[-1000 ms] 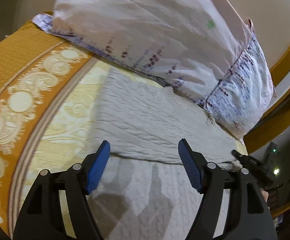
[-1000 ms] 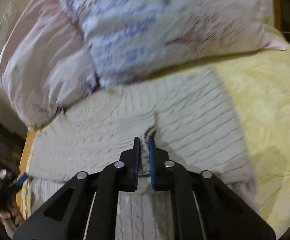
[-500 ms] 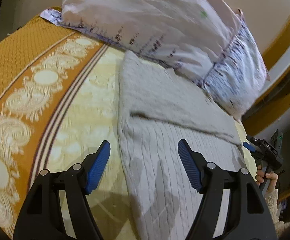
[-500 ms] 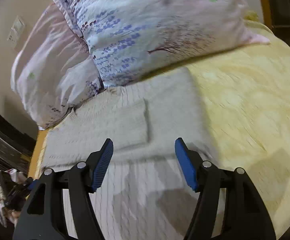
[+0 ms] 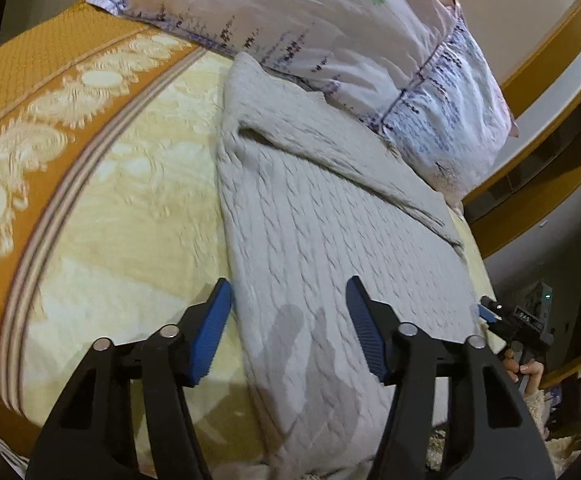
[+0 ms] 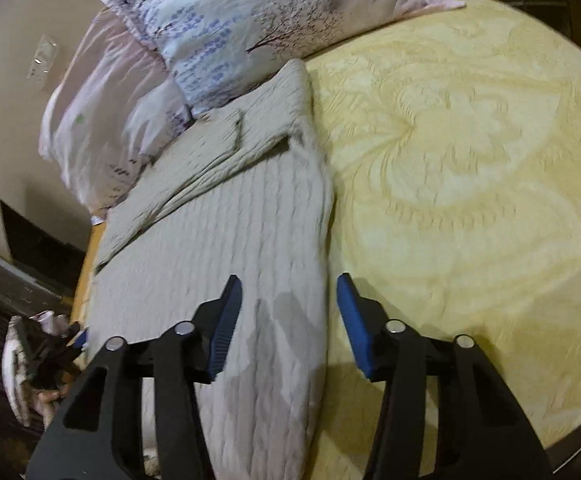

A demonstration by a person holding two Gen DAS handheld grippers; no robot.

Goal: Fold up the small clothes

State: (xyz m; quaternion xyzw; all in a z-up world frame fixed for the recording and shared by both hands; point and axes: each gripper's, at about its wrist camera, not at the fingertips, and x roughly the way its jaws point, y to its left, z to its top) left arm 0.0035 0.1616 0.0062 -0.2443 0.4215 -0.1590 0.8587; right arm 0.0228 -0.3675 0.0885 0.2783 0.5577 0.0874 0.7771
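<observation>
Left wrist: my left gripper [image 5: 288, 322] is closing over the sweater's [image 5: 330, 232] left edge, nothing pinched yet. Right gripper [image 6: 288, 320] likewise on the opposite edge, empty. Sweater lies flat on the bedspread [image 6: 470, 160], sleeves folded in. I'd grab both hem corners evenly, then fold towards the pillows [image 6: 250, 20].

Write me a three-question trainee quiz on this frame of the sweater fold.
1. True or false: a sleeve lies folded across the sweater.
2. What touches the sweater's far end? A) pillows B) a basket C) a book
3. Fill in: the left gripper holds ____.

Key:
1. True.
2. A, the pillows.
3. Nothing; its jaws are closing with nothing pinched, above the sweater's edge on the bedspread. The right gripper is likewise empty.
</observation>
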